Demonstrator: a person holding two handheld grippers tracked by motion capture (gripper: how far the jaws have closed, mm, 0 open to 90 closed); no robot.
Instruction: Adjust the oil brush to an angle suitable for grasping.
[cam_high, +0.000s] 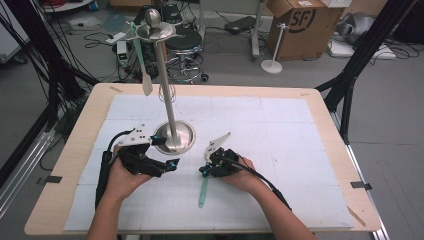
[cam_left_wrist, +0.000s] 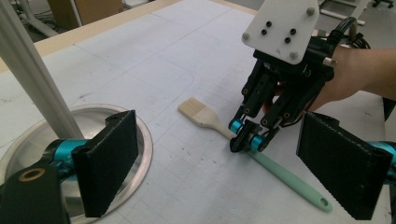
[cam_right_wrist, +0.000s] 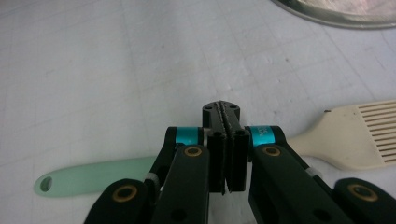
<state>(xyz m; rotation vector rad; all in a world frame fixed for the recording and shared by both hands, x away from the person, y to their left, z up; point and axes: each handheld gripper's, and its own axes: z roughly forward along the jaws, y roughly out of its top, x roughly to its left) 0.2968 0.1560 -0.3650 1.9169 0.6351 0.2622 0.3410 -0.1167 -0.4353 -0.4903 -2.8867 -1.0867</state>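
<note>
A pastry brush (cam_left_wrist: 243, 140) with a mint-green handle and cream bristles is seen lying flat on the white mat of the table (cam_high: 300, 95), just right of the round steel stand base (cam_high: 186, 131). The right tongs (cam_left_wrist: 246, 140) are pressed together directly above its handle, nothing being gripped between them. The left tongs (cam_left_wrist: 224, 161) are held wide apart and empty, beside the base.

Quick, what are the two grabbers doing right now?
Left gripper: open, holding nothing, beside the stand's base.
Right gripper: shut, over the brush, grip unclear.
</note>
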